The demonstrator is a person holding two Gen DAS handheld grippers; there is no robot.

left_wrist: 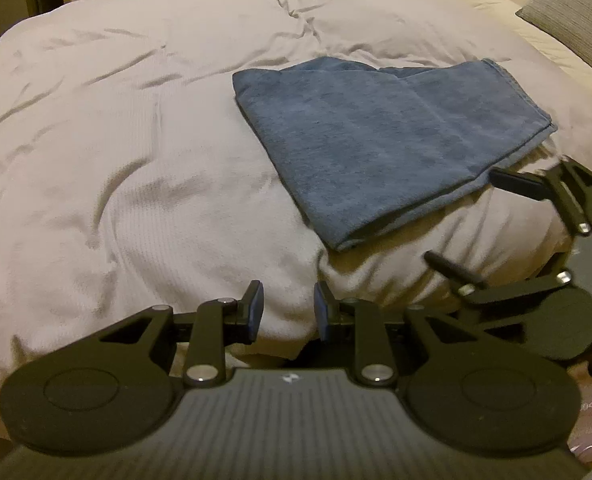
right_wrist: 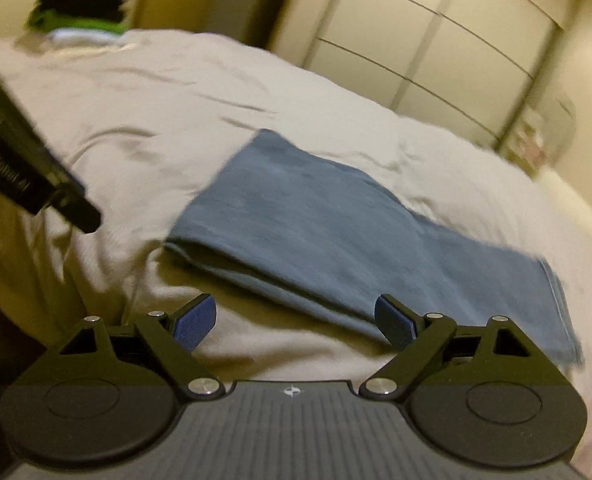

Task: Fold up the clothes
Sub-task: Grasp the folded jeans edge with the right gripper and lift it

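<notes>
White duvet (left_wrist: 135,160) bears folded blue towel (left_wrist: 376,128), just beyond both empty, parted hand-held grippers.

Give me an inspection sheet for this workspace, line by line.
Surface: bed with pale wrinkled duvet.
Job's things: blue towel, folded, flat on the duvet.
Clutter: stack of folded clothes at the bed's far side, blurred.
Grippers: left gripper narrowly apart, empty; right gripper wide open, empty, at the towel's near edge.
Cables: nothing seen.
Surroundings: grey pillow, wardrobe doors.
</notes>
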